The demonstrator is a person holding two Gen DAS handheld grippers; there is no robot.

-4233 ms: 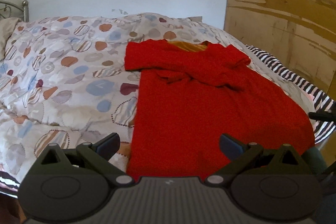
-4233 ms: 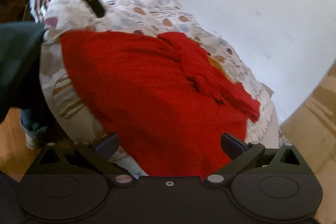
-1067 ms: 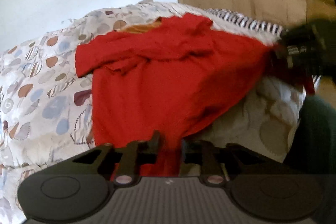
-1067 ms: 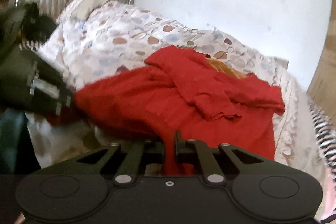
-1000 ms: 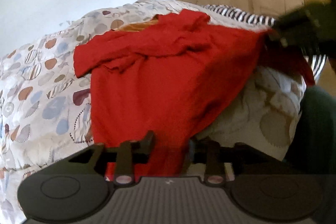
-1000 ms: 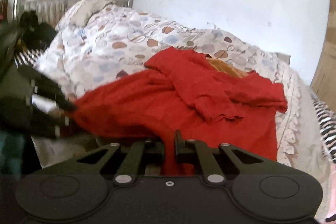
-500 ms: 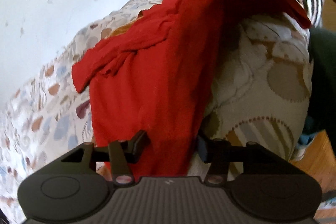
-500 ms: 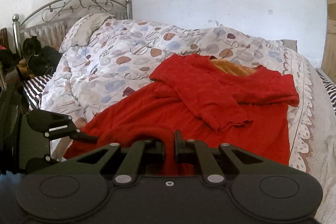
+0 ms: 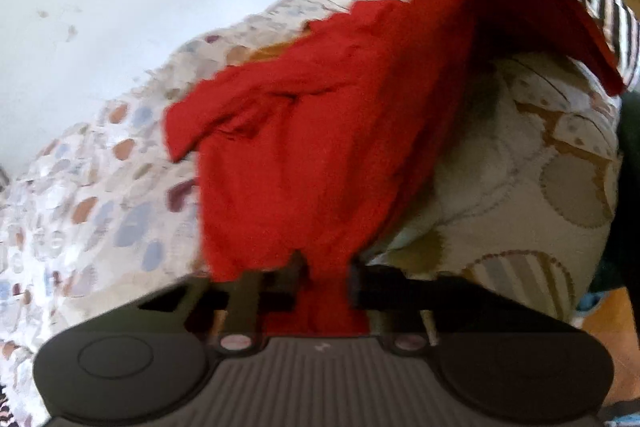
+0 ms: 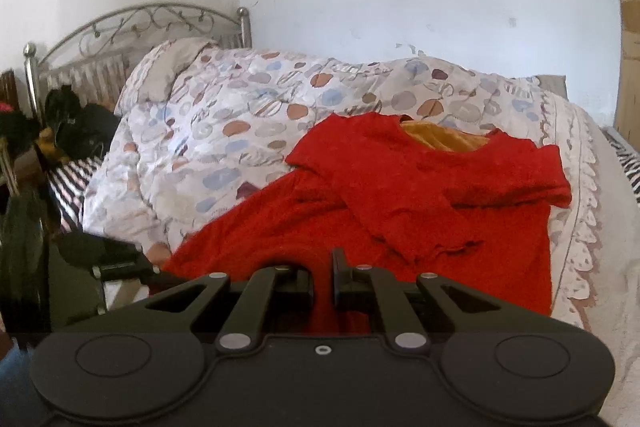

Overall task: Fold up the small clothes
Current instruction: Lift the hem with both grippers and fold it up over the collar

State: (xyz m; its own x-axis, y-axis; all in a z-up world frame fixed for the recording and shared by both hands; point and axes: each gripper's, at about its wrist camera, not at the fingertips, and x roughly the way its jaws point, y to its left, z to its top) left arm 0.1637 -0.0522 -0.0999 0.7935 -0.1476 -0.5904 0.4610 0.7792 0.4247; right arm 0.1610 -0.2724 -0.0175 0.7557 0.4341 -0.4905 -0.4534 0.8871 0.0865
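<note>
On red shirt [image 10: 420,195] and patterned duvet [image 10: 224,131], no legible writing.

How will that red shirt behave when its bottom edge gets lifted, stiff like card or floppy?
Probably floppy: the red shirt already sags in a curve between the left gripper, whose jaws have just closed on its hem, and the right gripper, also pinching the hem. It looks light, since small pinches carry it. The folded sleeves may slide on the quilt.

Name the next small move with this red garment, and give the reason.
Probably lift both hem corners and carry them toward the collar. The left gripper, whose fingers have just closed, and the right gripper each pinch the red garment, whose sleeves already lie folded in.
</note>
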